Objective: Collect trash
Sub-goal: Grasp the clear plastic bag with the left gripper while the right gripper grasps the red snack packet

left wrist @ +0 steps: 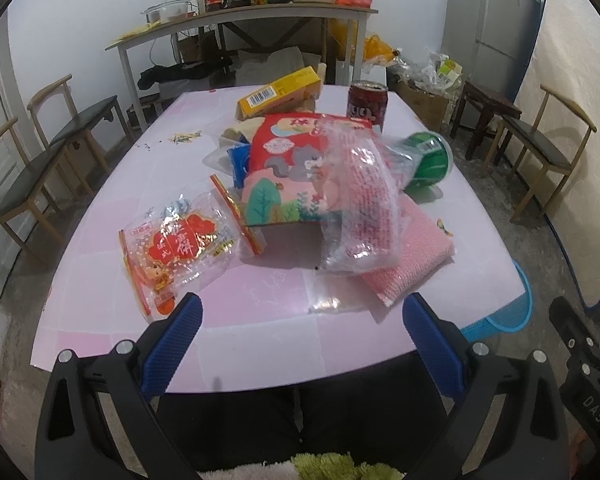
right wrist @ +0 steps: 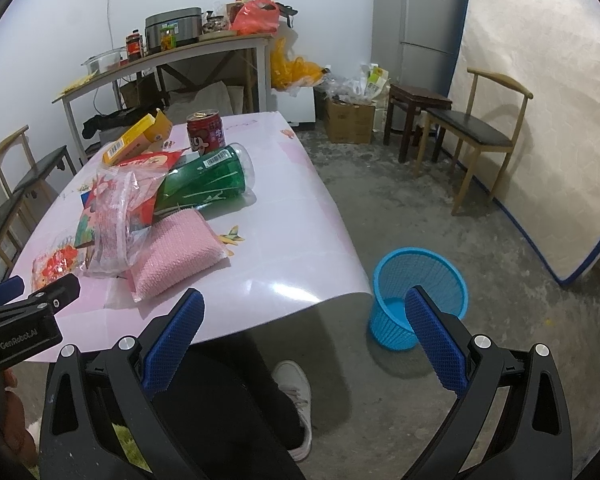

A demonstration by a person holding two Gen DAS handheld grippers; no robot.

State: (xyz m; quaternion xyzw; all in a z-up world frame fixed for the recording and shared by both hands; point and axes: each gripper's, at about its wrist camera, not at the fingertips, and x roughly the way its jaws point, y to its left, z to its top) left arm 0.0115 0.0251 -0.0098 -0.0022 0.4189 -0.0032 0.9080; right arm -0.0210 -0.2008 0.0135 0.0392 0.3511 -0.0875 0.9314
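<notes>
Worktop (left wrist: 260, 304) first: a pink sheet carries the whole heap of trash, with nothing yet lifted from it. Beside its near right corner, on the floor, stands the blue basket (right wrist: 420, 288), which looks empty. On the heap, the pink mesh pad (right wrist: 176, 252) lies at the near edge, the green bottle (right wrist: 208, 180) on its side behind it, a clear crinkled bag (left wrist: 360, 208) draped over the red snack packet (left wrist: 296, 152). The cookie wrapper (left wrist: 176, 244) lies apart, nearest the left tool (left wrist: 300, 312). Both it and the right tool (right wrist: 304, 312) hang wide open, holding nothing. I'd start with the loose outlying pieces, pinching each wrapper by a flat edge, so the pile isn't dragged along.
</notes>
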